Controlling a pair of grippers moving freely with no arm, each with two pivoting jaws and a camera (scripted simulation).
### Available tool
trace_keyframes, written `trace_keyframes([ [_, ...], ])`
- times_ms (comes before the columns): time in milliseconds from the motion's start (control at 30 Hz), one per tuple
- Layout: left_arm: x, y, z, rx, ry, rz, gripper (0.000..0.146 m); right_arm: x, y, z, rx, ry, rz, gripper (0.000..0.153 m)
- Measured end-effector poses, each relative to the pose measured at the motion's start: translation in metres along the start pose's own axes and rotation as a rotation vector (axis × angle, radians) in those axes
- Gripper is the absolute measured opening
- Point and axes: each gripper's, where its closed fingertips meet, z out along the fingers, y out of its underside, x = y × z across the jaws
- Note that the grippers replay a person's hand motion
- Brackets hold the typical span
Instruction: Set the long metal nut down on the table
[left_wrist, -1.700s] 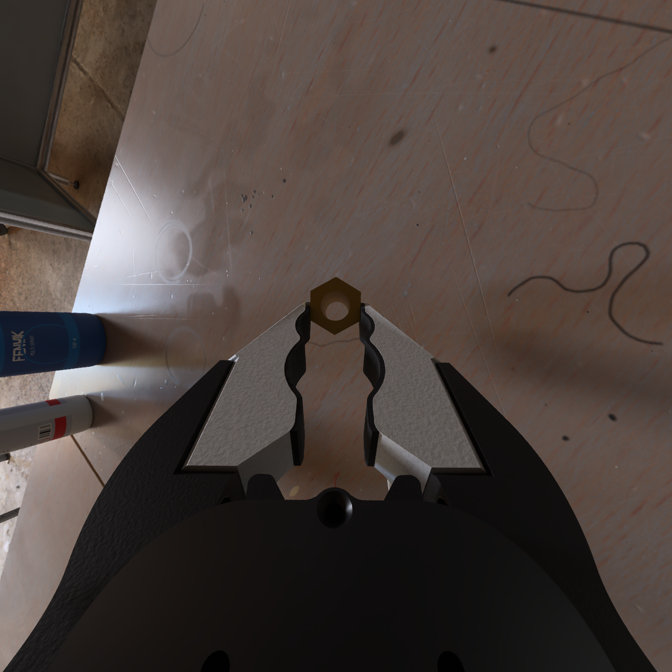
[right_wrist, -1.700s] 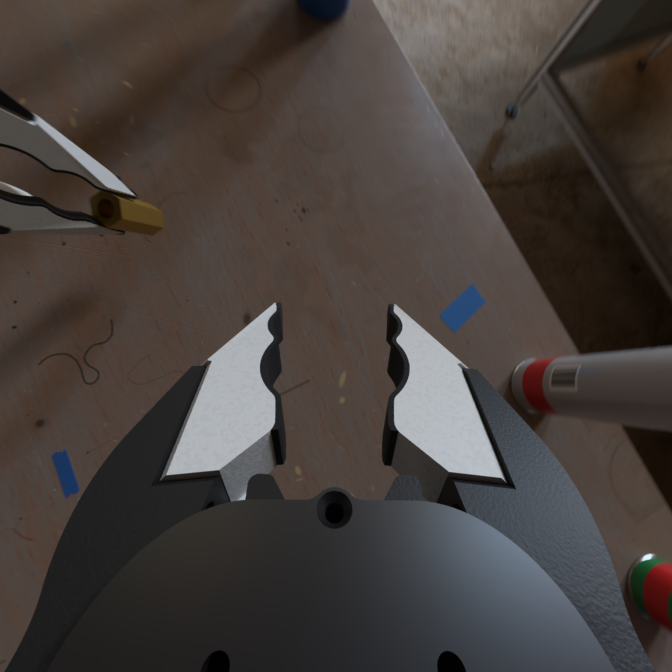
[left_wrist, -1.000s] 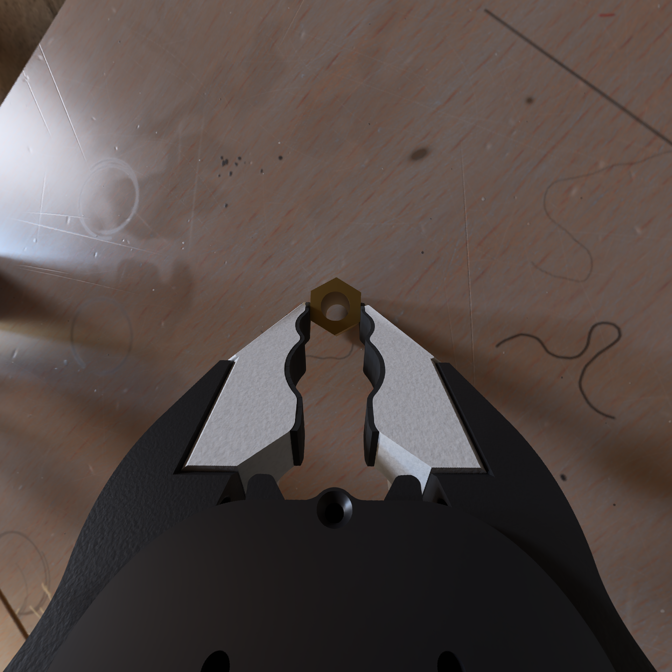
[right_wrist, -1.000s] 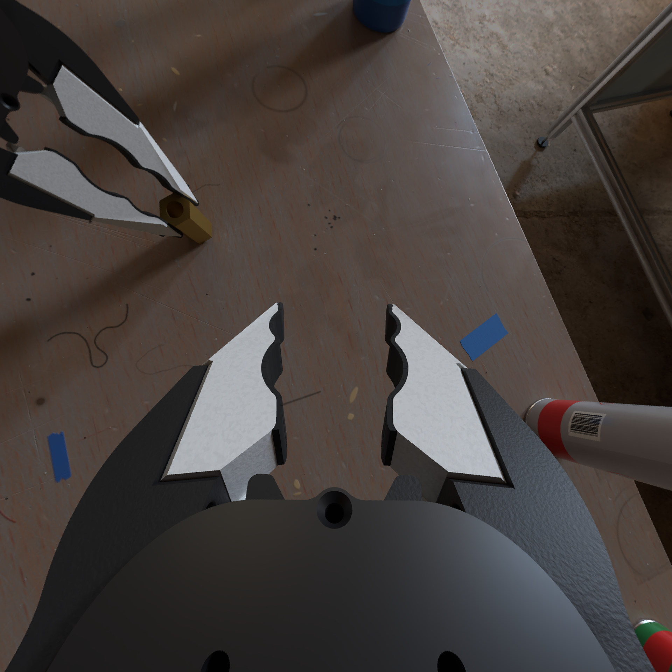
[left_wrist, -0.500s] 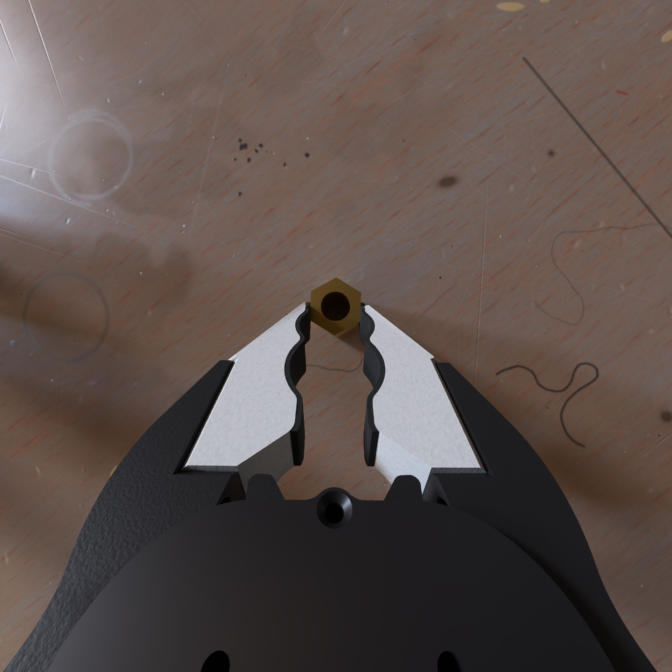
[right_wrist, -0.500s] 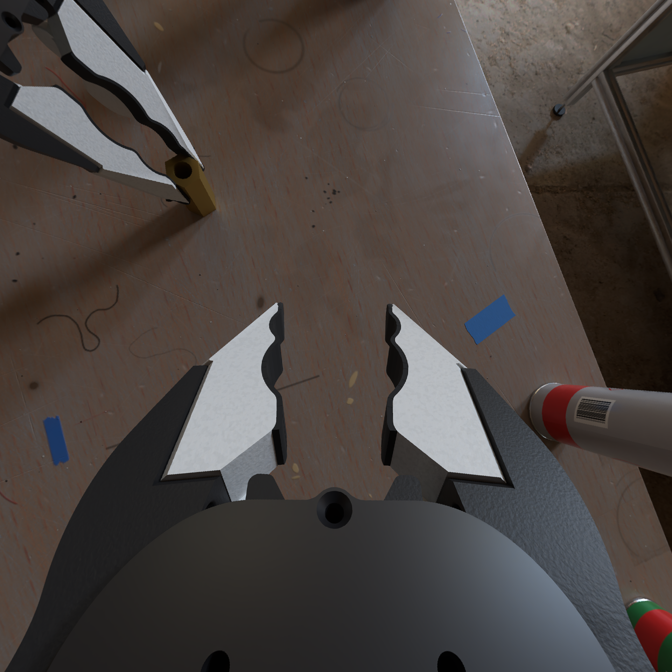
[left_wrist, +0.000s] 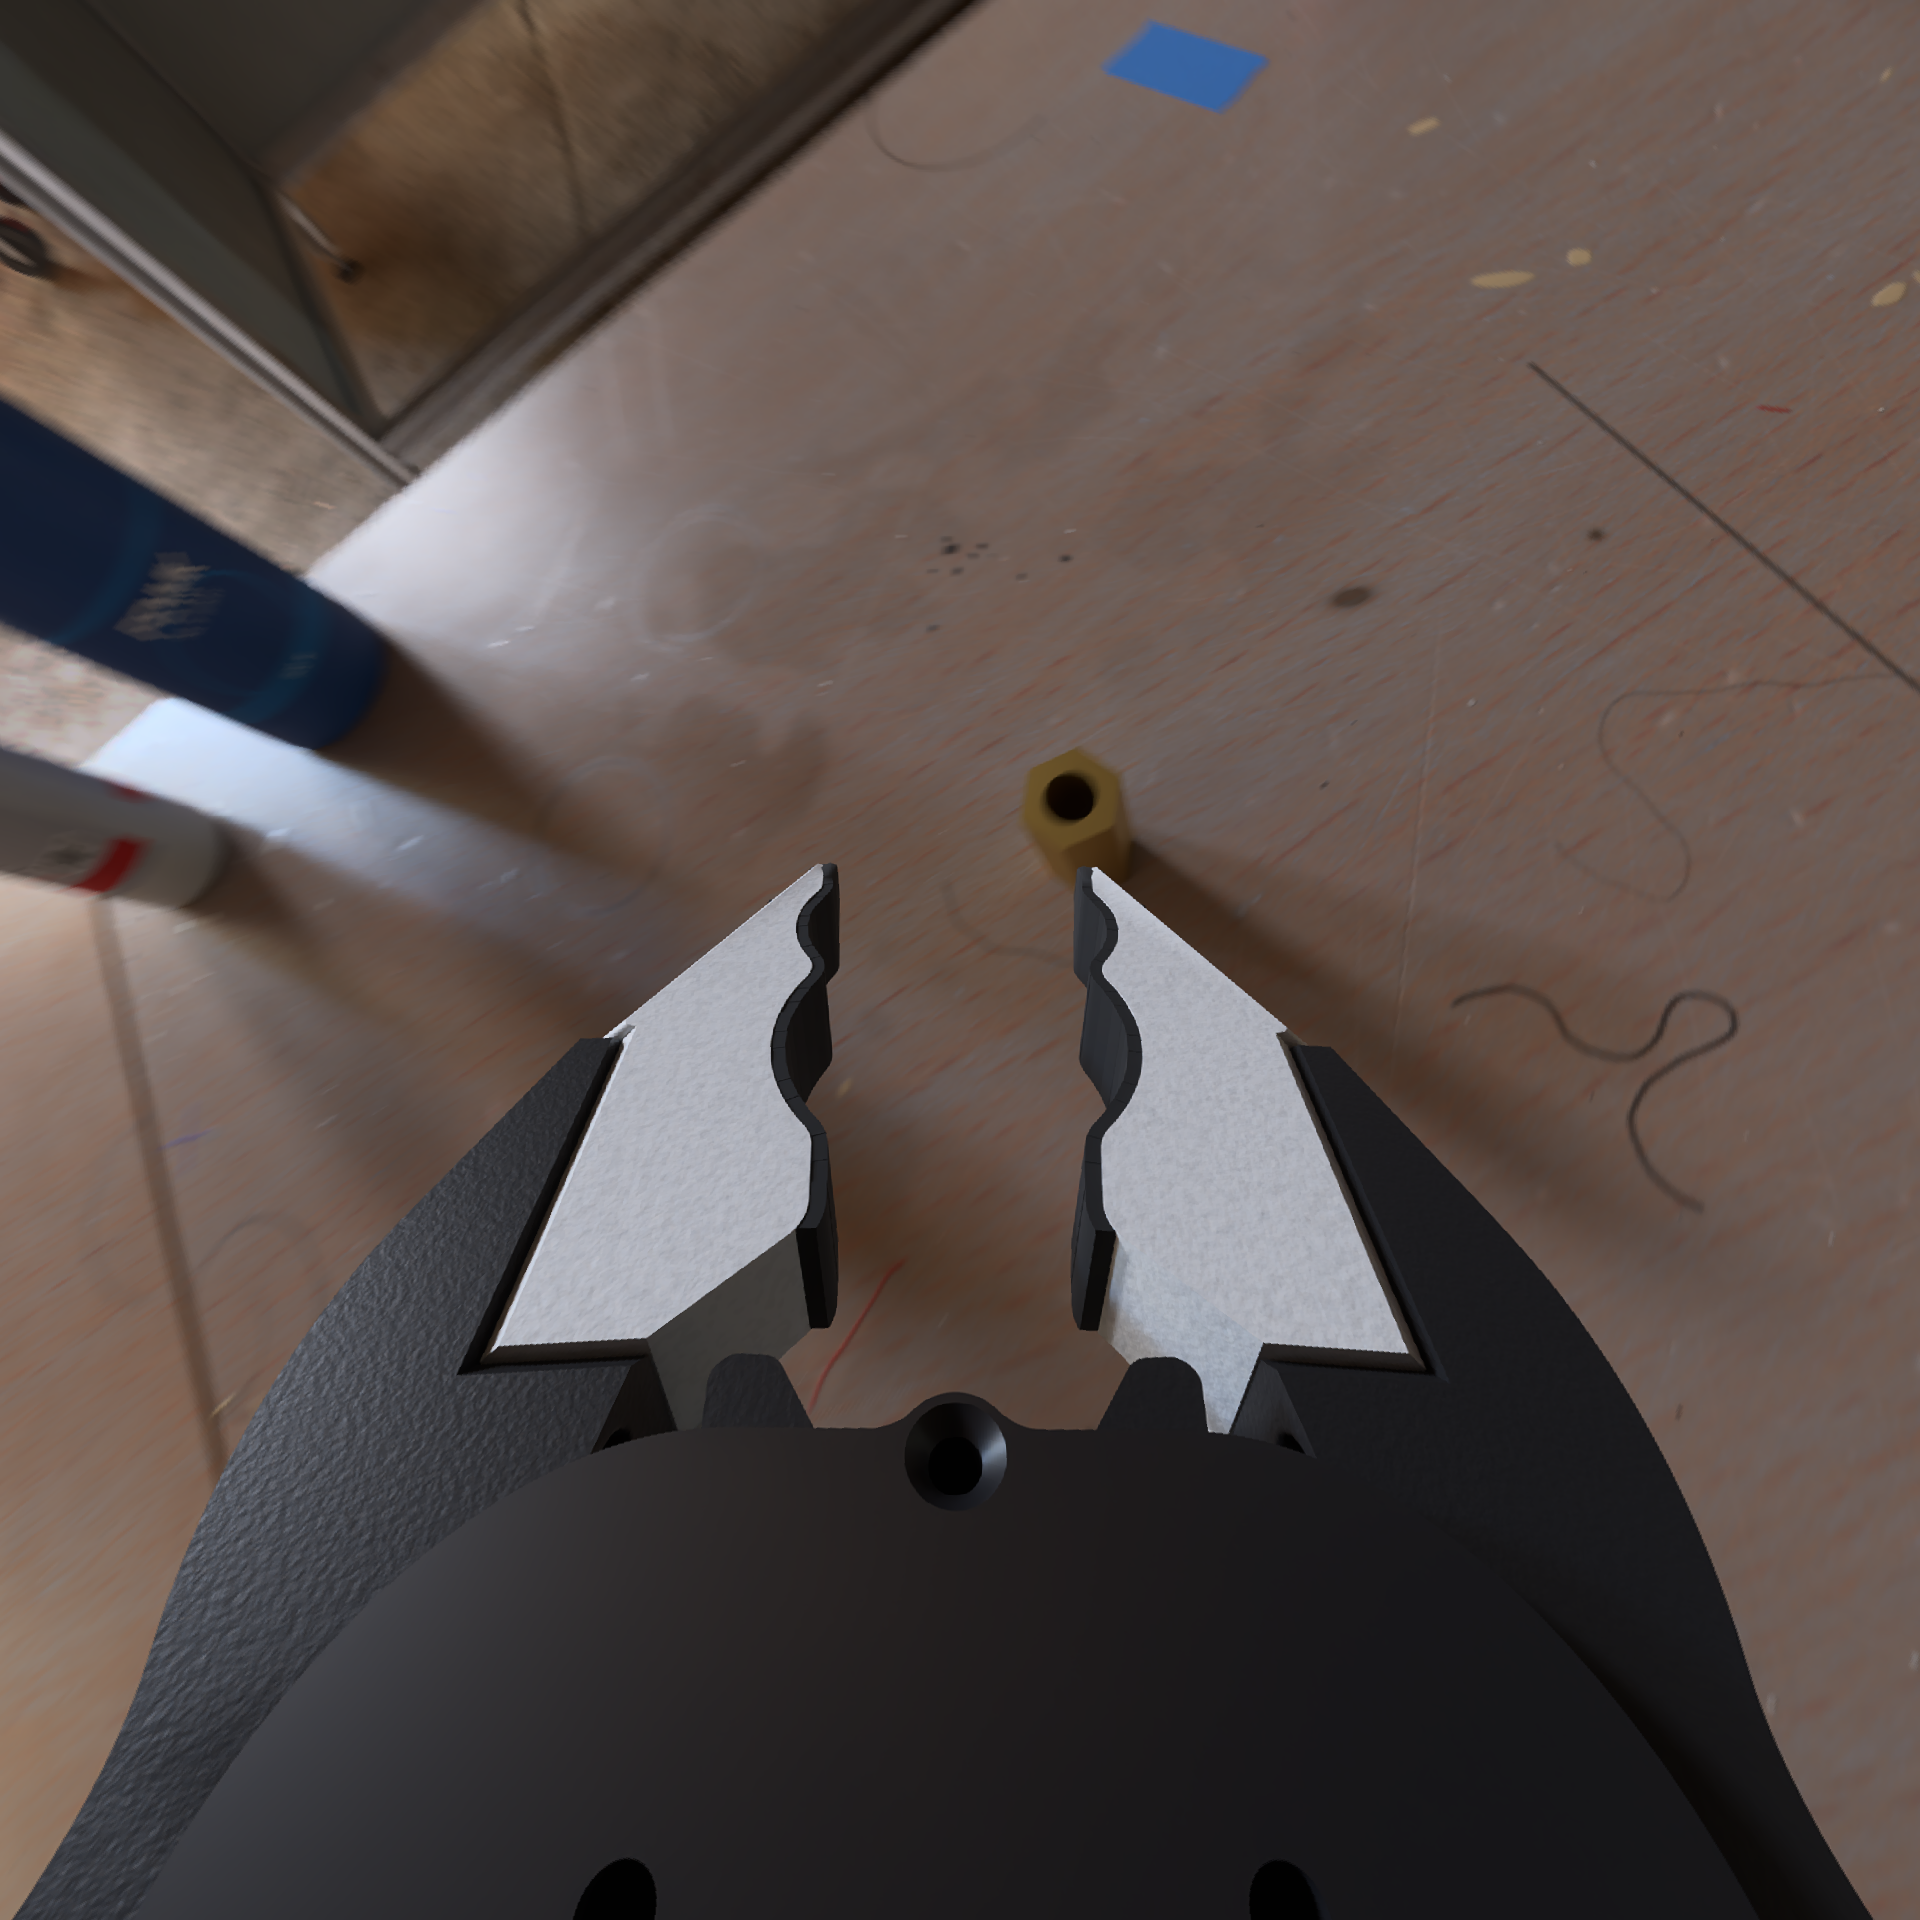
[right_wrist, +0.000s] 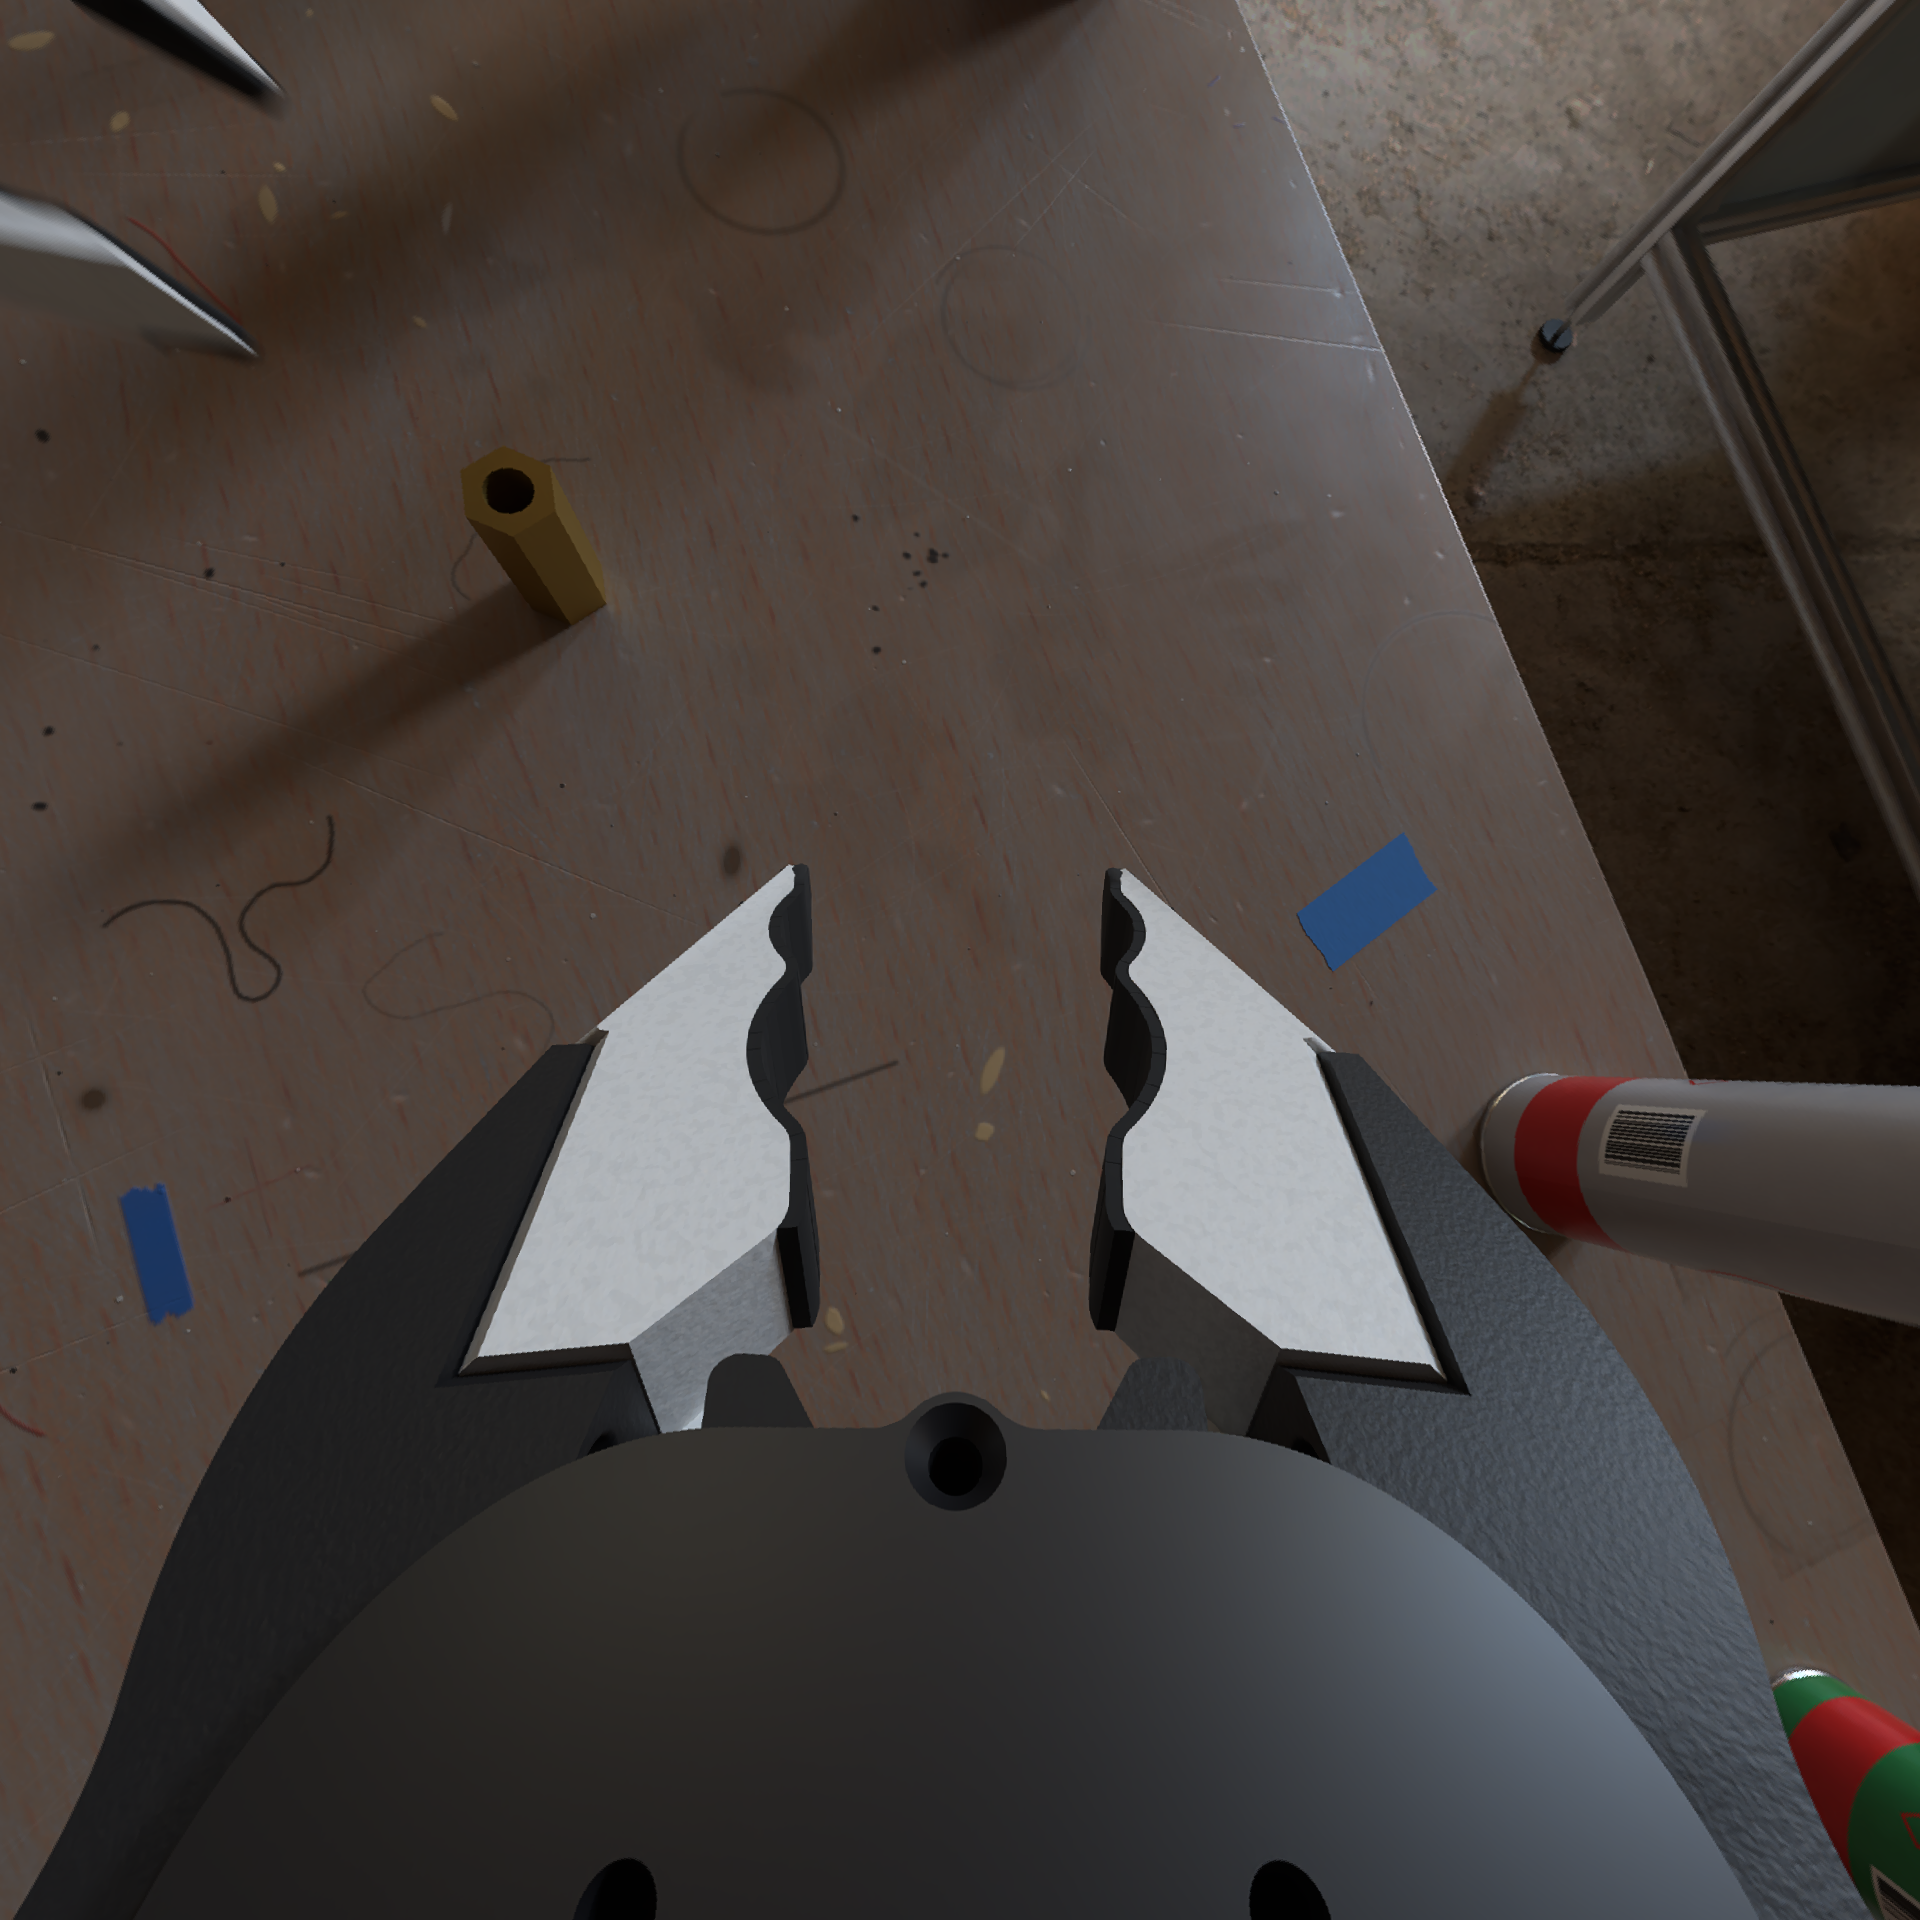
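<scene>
Dim, long shadows (blurred edges)

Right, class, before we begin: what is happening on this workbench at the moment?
The long brass-coloured hexagonal metal nut stands on end on the scuffed wooden table, free of any grip. The left claw is open just short of the nut, with nothing between its fingers. The right claw is open too and holds nothing. The nut appears set down.
</scene>
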Motion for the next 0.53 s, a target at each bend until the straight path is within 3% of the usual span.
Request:
trace_keyframes([
  [100,-0.027,0.018,-0.049,0.021,-0.017,0.002,0.044,-0.001,-0.001,-0.001,0.004,0.002,-0.004,0.056],
  [200,-0.063,0.057,-0.077,-0.080,-0.011,0.043,0.034,-0.002,-0.002,0.002,-0.007,0.003,-0.016,0.056],
  [400,-0.105,0.123,-0.062,-0.351,0.115,0.094,0.023,-0.002,0.003,0.008,-0.041,0.007,-0.025,0.056],
  [533,-0.101,0.146,-0.053,-0.489,0.292,0.075,0.032,0.000,0.006,0.008,-0.046,0.007,-0.016,0.056],
])
